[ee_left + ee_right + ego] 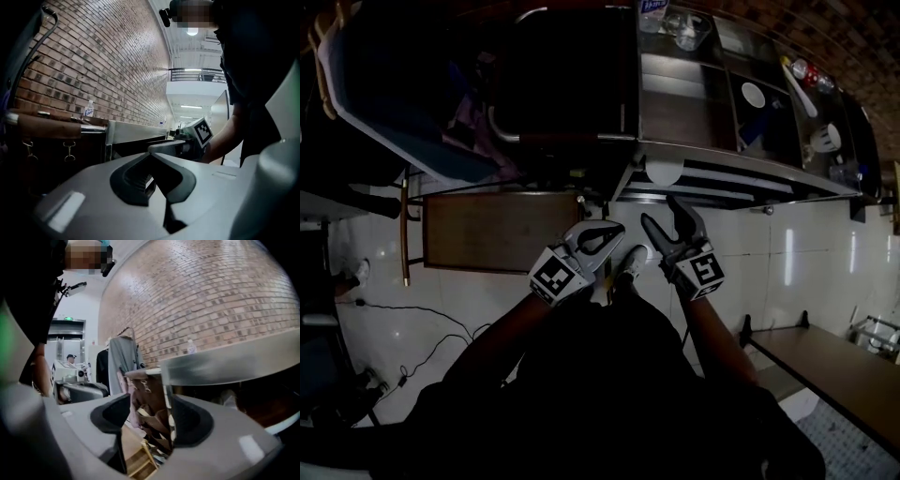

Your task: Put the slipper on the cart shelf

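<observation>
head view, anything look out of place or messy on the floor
Loose black cables trail across the white floor at the left, a possible trip hazard. Nothing looks spilled or broken. The left claw is shut, the right claw open, both empty.

**Person and the two hand-held grippers, from the head view and both gripper views.**
The person wears dark clothing over torso and legs, with the forearms uncovered, and a pale shoe. The left gripper and the right gripper share one build: smooth, light-grey moulded shells with rounded edges. Each jaw is lined on its inner face with a dark recessed pad, and the left gripper's pad shows fine ridges. Behind the jaws each gripper carries a white marker cube printed with black square patterns. A paler rectangular patch is set into the outer shell of each gripper.
</observation>
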Motion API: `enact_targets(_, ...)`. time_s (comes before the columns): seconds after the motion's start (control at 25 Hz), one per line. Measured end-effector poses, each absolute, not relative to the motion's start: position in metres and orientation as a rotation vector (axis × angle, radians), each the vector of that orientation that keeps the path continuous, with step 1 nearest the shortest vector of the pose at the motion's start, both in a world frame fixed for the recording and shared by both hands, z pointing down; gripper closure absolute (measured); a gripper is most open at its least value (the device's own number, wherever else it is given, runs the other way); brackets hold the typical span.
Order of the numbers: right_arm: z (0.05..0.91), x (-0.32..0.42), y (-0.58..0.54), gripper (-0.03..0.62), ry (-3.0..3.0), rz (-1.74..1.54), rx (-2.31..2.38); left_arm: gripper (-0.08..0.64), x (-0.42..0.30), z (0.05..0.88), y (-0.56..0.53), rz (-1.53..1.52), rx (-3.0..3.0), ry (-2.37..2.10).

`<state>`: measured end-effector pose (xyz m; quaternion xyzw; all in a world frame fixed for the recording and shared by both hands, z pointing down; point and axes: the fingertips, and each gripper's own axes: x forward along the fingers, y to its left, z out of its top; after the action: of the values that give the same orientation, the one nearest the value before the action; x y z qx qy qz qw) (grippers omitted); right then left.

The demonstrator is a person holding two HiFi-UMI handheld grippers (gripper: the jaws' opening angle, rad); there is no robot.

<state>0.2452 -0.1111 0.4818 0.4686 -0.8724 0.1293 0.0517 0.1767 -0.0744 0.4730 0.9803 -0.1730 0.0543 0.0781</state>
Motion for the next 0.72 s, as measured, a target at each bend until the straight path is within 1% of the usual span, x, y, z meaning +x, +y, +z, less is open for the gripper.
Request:
enact_targets(0.28,0.456,0.177,-0.069,0.319,-2.692,0.317,1.341,0.56,0.127,0.46,-0.048,0.124,2.948,-0.497)
enact_targets(0.6,0.435,0.13,-0.028,0.33,-2.76,0.274,1.241,0.56,0.099,0.443,-0.023,0.091,2.95,-0.55)
enact_targets(0.68,0.43,0.124,-0.018,0.344,-2.775,0.256,1.211,0.56,0.095,0.438,-0.017,0.08,2.959,-0.575)
enact_targets(0.72,0.427,0.121,-0.014,0.371,-2.784,0.246,1.193,0.56,0.092,0.436,-0.014,0.073,2.954,-0.593)
